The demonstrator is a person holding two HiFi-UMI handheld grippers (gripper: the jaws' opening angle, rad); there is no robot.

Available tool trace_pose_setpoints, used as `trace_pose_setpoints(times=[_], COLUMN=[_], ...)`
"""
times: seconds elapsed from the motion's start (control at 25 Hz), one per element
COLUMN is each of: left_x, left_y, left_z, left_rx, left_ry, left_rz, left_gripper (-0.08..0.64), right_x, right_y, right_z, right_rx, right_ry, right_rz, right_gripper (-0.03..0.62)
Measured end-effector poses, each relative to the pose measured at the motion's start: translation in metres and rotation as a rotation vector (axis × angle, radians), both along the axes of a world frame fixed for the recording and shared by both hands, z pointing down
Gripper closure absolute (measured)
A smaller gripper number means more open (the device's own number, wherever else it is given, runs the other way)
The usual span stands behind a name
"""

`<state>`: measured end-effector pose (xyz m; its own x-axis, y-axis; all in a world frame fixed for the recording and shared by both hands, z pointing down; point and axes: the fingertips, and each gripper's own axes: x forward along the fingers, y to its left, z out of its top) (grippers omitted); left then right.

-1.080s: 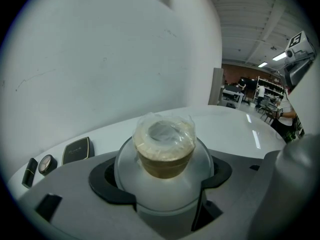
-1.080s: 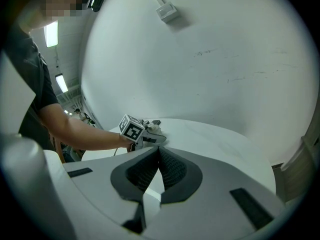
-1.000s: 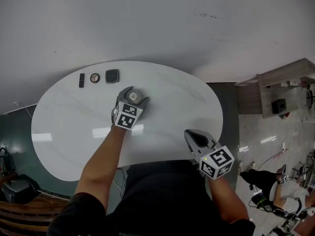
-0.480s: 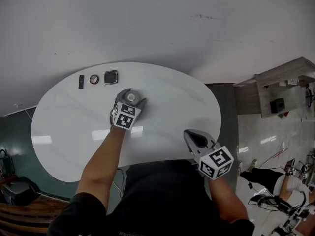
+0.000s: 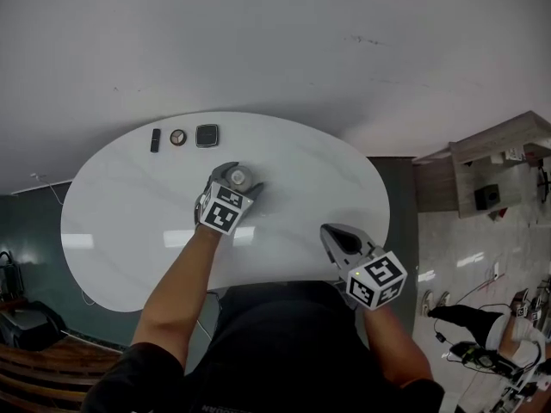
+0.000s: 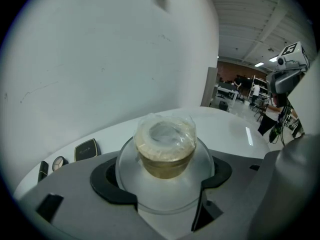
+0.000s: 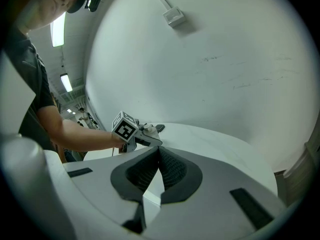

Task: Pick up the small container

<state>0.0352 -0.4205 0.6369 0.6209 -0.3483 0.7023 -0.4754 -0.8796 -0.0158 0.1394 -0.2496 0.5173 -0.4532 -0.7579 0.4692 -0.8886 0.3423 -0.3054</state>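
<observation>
The small container is a clear round tub with a tan, film-wrapped cup inside. My left gripper is over the middle of the white oval table, shut on the tub. The dark pads press its clear wall from both sides. I cannot tell whether the tub is resting on the table or held just above it. My right gripper hovers at the table's near right edge, shut with nothing between its pads. The right gripper view shows the left gripper farther away.
At the table's far left lie a slim black stick, a round compact and a square black compact. The square compact also shows in the left gripper view. A white wall stands behind the table. A wooden shelf is off to the right.
The left gripper with the container has shifted slightly toward me, away from the compacts. The right gripper has hardly moved. The head view has drifted a little.
</observation>
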Motion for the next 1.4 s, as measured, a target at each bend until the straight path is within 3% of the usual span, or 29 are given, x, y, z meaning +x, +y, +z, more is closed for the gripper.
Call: trace_pose_setpoints(times=[0.28,0.64,0.92,1.4], left_x=[-0.020,-0.050,-0.066,-0.083], left_y=[0.021,0.040,0.061,0.091], left_z=[-0.037,-0.086,-0.119,-0.166], left_rx=[0.008,0.034,0.024,0.063], left_ry=[0.010,0.037,0.055,0.058], left_rz=[-0.008,-0.065,-0.046,-0.024], left_gripper=[0.215,0.216,0.216,0.216], right_x=[-0.024,-0.057,-0.072,-0.077], right_y=[-0.013,-0.030,-0.041,-0.054], right_z=[-0.017,-0.052,-0.076,-0.085], right_rx=[0.059,0.185,0.254,0.262], right_ry=[0.011,0.111,0.072,0.027], right_rz=[-0.073,-0.204,-0.215,-0.199], right_gripper=[0.598,0.598,0.598,0.598])
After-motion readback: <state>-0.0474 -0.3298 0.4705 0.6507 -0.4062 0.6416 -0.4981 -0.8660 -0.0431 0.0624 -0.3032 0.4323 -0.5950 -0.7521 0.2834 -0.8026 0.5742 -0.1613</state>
